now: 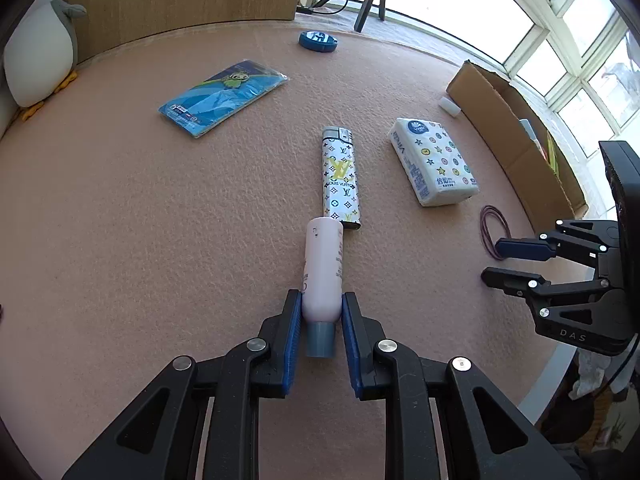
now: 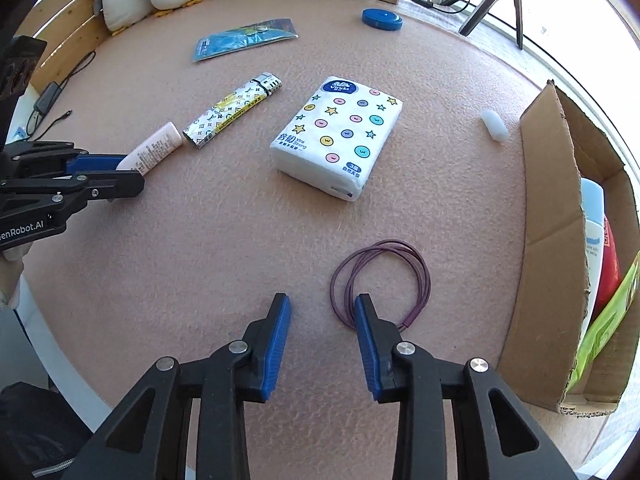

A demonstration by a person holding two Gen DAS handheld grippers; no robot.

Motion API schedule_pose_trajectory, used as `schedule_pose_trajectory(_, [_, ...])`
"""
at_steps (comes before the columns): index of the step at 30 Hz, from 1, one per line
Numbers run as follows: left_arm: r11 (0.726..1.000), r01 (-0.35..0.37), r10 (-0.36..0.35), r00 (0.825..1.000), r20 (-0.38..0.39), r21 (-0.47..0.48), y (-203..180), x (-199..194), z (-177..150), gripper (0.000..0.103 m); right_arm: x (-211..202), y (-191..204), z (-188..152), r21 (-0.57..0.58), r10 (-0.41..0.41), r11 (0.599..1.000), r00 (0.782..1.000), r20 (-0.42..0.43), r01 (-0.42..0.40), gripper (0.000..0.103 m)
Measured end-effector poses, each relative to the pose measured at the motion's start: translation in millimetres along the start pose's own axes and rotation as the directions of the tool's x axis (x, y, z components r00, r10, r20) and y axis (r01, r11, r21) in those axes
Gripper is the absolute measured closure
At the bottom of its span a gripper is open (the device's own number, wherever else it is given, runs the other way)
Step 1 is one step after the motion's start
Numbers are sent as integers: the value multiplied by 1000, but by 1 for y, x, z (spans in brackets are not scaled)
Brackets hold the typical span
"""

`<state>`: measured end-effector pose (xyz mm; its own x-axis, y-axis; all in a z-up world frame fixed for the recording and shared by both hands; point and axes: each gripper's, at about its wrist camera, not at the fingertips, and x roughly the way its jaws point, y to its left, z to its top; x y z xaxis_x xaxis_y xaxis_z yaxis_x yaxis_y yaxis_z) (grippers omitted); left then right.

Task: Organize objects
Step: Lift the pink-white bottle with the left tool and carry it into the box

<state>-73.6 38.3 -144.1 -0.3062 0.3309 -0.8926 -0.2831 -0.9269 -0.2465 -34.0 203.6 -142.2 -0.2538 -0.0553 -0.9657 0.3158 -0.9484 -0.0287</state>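
Several items already sit in the cardboard box [image 2: 552, 240]; the left gripper [image 1: 321, 316] clamps the pink tube [image 1: 322, 268] on the mat; the right gripper [image 2: 322, 312] hangs open, empty; lighter [image 1: 341, 176], tissue pack [image 2: 338, 136], cord loop [image 2: 380, 280] remain outside.

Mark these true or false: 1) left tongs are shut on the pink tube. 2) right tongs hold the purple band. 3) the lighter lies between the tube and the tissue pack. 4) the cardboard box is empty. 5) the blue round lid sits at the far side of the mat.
1) Left tongs shut on the pink tube: true.
2) Right tongs hold the purple band: false. They are open; the band lies on the mat.
3) Lighter between tube and tissue pack: true.
4) Cardboard box empty: false. Items show inside.
5) Blue round lid at the far side of the mat: true.
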Motion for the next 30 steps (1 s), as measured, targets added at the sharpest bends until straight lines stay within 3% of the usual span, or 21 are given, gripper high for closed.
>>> schedule_pose_trajectory(4, [1000,14,-14,1000,-2,2,-5,-1,-2,82,-2,2,-2,-7,-9,1000,1000,7,9,92])
schedule_pose_trajectory(8, [1000,21,-21,1000,0,10,-12,-4,-3,82,-4,-1,-3,9,-20,1000,1000,22,20,100])
schedule_pose_trajectory(19, [998,29,-31,999,45,49,-30,-31,9,82,-25,-33,-8,197,77,976,991,106,-97,101])
schedule_pose_trajectory(30, [994,38,-48,995,90,106,-60,-44,34,82,-83,-58,-9,264,72,954,965,251,-140,101])
